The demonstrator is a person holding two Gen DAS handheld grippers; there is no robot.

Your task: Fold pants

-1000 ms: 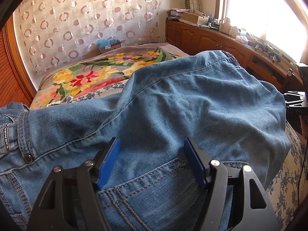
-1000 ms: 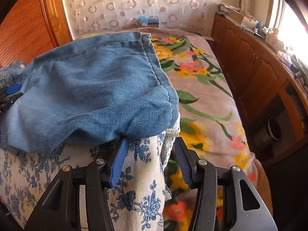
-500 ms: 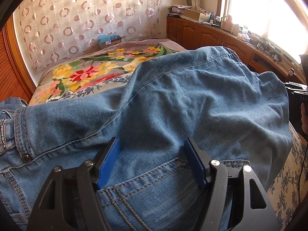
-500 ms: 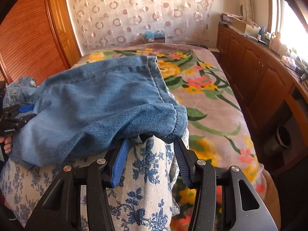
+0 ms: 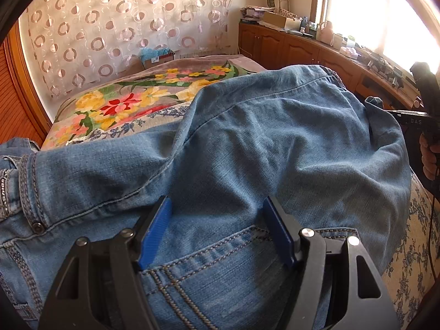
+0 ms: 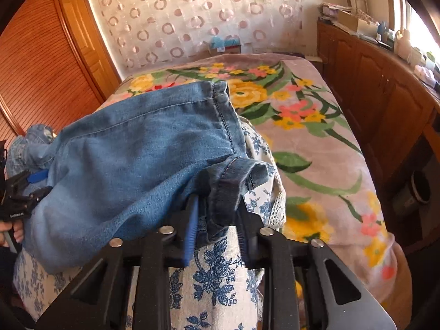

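Blue denim pants [image 5: 247, 143] lie across a bed, waistband at the left, legs running right. My left gripper [image 5: 217, 209] is open, its blue pads resting on the seat above a back pocket [image 5: 220, 280]. In the right wrist view the pants [image 6: 137, 165] end in a stitched hem [image 6: 236, 176]. My right gripper [image 6: 217, 206] is shut on that hem corner, which bunches between the pads and is lifted off the cloth. The right gripper also shows in the left wrist view [image 5: 420, 121]; the left gripper shows in the right wrist view [image 6: 24, 189].
A white cloth with blue flowers [image 6: 214, 275] lies under the pants, on a floral blanket [image 6: 302, 126]. Wooden cabinets [image 6: 385, 96] with clutter run along the right under a window. A wooden slatted door [image 6: 35, 63] stands at left. A patterned curtain [image 5: 123, 27] hangs behind.
My right gripper has closed on the pants' hem corner and lifted it, bunching the denim. The left gripper stays open on the seat area.
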